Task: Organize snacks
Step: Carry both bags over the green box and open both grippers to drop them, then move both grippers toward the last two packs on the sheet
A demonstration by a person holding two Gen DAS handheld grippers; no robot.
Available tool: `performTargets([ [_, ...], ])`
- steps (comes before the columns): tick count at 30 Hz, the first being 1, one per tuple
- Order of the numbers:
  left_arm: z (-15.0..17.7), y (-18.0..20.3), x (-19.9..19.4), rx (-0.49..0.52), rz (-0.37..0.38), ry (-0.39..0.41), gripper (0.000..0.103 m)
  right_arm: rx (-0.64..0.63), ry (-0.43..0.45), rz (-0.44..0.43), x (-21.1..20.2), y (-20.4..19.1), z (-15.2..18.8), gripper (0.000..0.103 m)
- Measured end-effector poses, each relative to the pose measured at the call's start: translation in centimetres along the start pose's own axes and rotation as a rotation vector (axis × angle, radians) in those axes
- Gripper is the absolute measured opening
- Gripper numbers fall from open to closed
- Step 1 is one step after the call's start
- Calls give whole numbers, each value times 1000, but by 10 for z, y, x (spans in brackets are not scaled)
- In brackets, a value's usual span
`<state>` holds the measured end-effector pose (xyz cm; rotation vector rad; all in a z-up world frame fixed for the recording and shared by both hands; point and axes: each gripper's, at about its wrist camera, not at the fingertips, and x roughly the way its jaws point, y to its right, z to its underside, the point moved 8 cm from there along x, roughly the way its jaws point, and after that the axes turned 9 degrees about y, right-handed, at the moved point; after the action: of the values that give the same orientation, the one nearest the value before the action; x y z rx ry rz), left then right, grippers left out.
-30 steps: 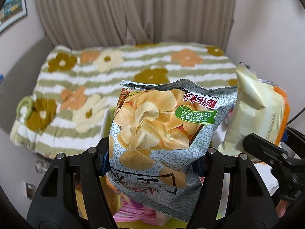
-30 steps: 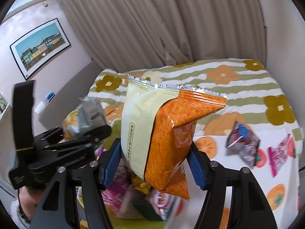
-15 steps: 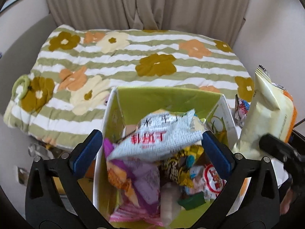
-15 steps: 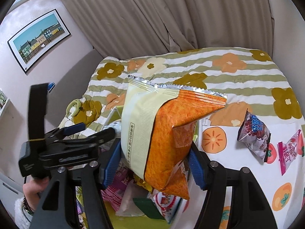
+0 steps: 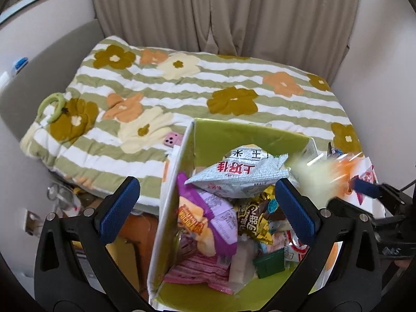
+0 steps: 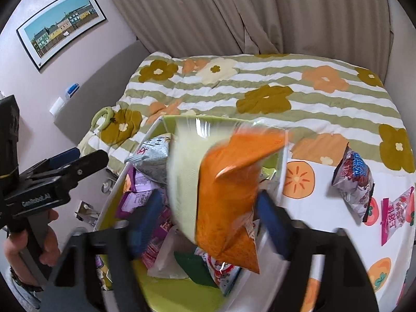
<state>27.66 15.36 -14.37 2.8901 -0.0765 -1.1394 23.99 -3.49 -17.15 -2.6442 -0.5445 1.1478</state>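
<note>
The orange bag (image 6: 223,197) was seen blurred between the right gripper's (image 6: 208,215) wide-spread jaws — apparently unheld; it could bounce off the heaped box (image 6: 156,296) — the left gripper (image 5: 208,208) gaped, empty.

Left gripper (image 5: 208,206) spread wide, nothing between the pads. Right gripper (image 6: 208,208) blurred, fingers parted, hard to tell whether gripping. Left hand (image 6: 28,244) wrapped around the left handle.

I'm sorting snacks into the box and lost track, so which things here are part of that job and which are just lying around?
Job:
green box
grey chip bag lying in it
orange bag, blurred, over the box
two loose packets on the white cloth

Lying about:
floral quilt
pink dice
green ring
framed picture
</note>
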Motion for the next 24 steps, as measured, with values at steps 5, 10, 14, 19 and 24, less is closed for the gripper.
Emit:
performTargets([
  [5, 13, -7, -8, -9, -18, -1, 103, -5, 35, 41, -10, 4, 7, 103],
  [10, 22, -13, -14, -12, -14, -18, 103, 16, 36, 45, -20, 1, 17, 103],
  [14, 21, -10, -22, 2, 3, -1, 103, 15, 63, 65, -34, -7, 17, 103],
  [19, 12, 11, -34, 58, 47, 19, 103, 34, 113, 126, -62, -7, 15, 103],
  [24, 3, 56, -45, 115, 135, 37, 103, 86, 152, 206, -96, 15, 17, 103],
])
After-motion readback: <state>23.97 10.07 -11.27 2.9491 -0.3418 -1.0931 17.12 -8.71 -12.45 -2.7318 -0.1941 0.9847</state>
